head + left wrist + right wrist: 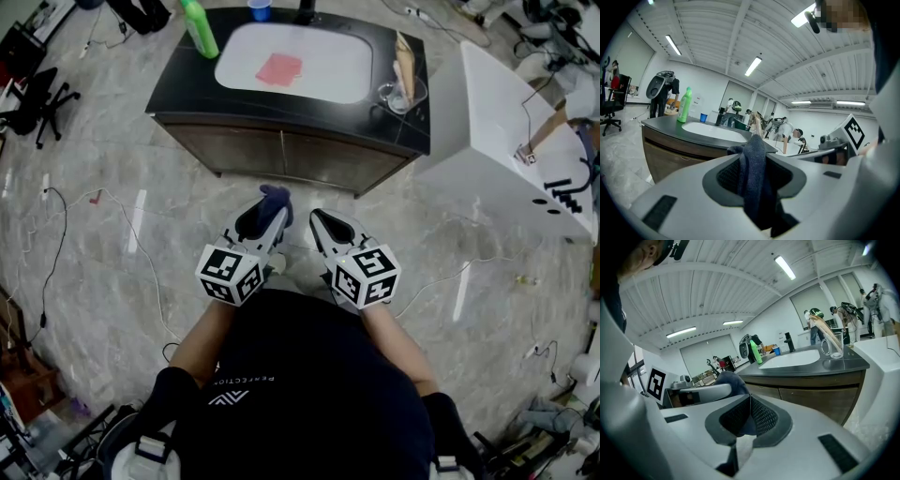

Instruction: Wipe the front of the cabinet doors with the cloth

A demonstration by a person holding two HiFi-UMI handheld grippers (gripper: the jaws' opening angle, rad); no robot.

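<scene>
Step, we judge: pre-wipe approach | left claw [265, 214] clenched on dark blue cloth [753, 178], held apart from cabinet doors [281, 155] | right claw [750, 401] closed, empty | Next: we must press cloth flat against door front.

Grey marbled floor [112, 234] fills the frame. Black office chair [42, 94] at upper left. White table [487, 159] at upper right. Ribbed white ceiling [717, 28] carries tube lights [753, 66].
</scene>
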